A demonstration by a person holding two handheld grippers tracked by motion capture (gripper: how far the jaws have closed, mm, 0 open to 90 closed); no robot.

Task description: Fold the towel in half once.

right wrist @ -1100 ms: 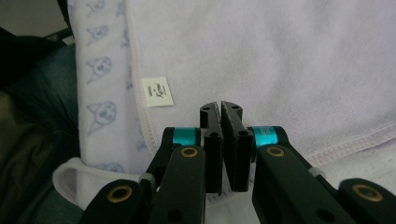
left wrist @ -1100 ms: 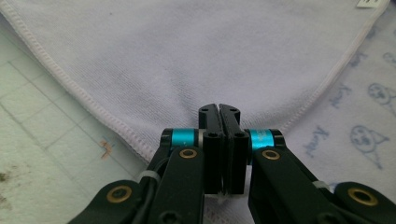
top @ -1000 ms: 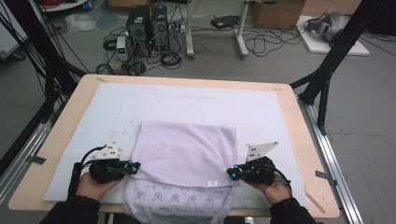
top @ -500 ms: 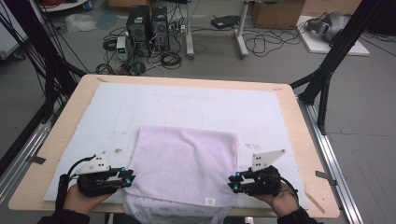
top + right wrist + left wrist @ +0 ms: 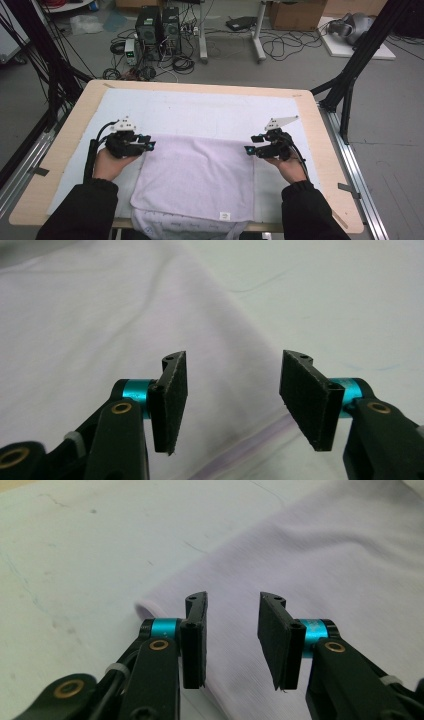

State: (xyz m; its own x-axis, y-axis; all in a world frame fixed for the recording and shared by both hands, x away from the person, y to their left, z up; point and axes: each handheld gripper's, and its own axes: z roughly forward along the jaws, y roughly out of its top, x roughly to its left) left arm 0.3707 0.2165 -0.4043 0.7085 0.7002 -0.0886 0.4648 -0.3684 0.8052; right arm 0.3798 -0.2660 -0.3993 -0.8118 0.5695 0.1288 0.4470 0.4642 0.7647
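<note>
Two grippers sit at the far corners of a lilac towel: the left gripper at its ten o'clock corner, the right gripper at two o'clock. The towel lies folded on a white mat, its near edge spilling over the table toward six o'clock. Both sets of jaws have just been opening and stand apart with nothing pinched between them (the cloth lies beneath, not in the gap); the right pair looks the wider.

The step in hand seems to be letting go after a fold. To do it well, I would lift both hands straight off so the pads do not drag the fresh edge, then check that the top layer sits square.

The left gripper view shows the rounded, doubled fold of the towel at its corner, which the high view flattens out. The right gripper view picks up a darker stripe in the towel near its hem. The high view alone gives the label at six o'clock and the overhang.
</note>
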